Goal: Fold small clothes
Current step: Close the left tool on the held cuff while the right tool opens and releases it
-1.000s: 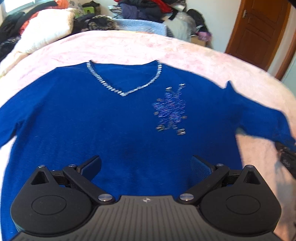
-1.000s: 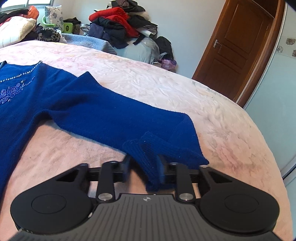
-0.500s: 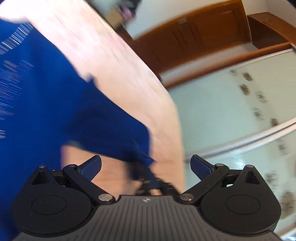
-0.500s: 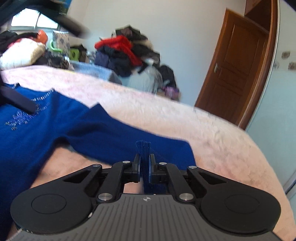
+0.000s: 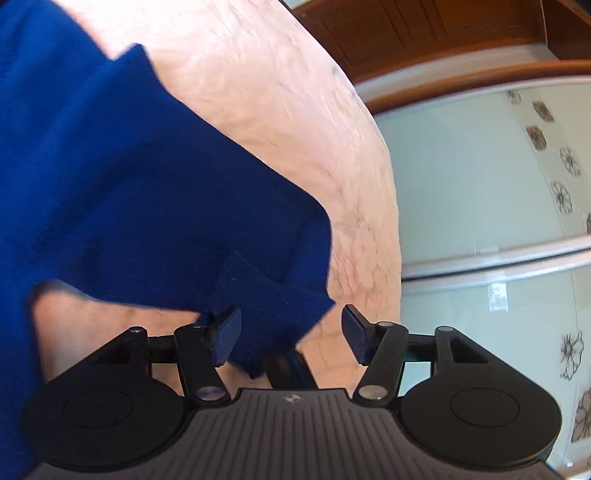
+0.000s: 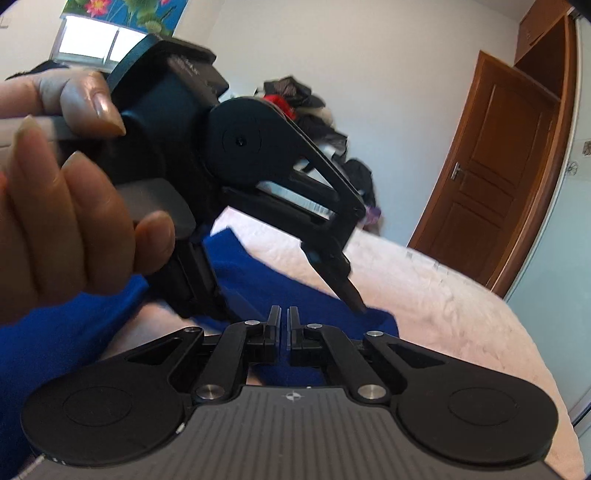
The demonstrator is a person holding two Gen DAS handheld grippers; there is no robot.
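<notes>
Left wrist view showed the blue sweater [image 5: 122, 192] filling the left half of the frame, its sleeve [image 5: 236, 236] running toward the lower centre over the pink bedspread [image 5: 280, 96]. The ribbed cuff [image 5: 273, 314] lay between the pads of the left tongs [image 5: 291, 338]; the left pad touched the knit, while the right pad stood clear of it. These tongs had just been closing, yet a gap was left and nothing was pinched. Under the cuff a dark part of the other tool poked up. At upper right sat a wooden door [image 5: 424, 33] and, below it, a pale flowered panel [image 5: 517, 177].

Right wrist view had a hand [image 6: 70, 192] at the left gripping the left tool's handle, with that tool slanting down across the centre, its tip at the sleeve. At lower centre the right tongs [image 6: 283, 325] were pressed nearly together, pinching blue cuff fabric. Behind, a heap of clothes [image 6: 306, 107] lay against the wall, and the door stood at right.
</notes>
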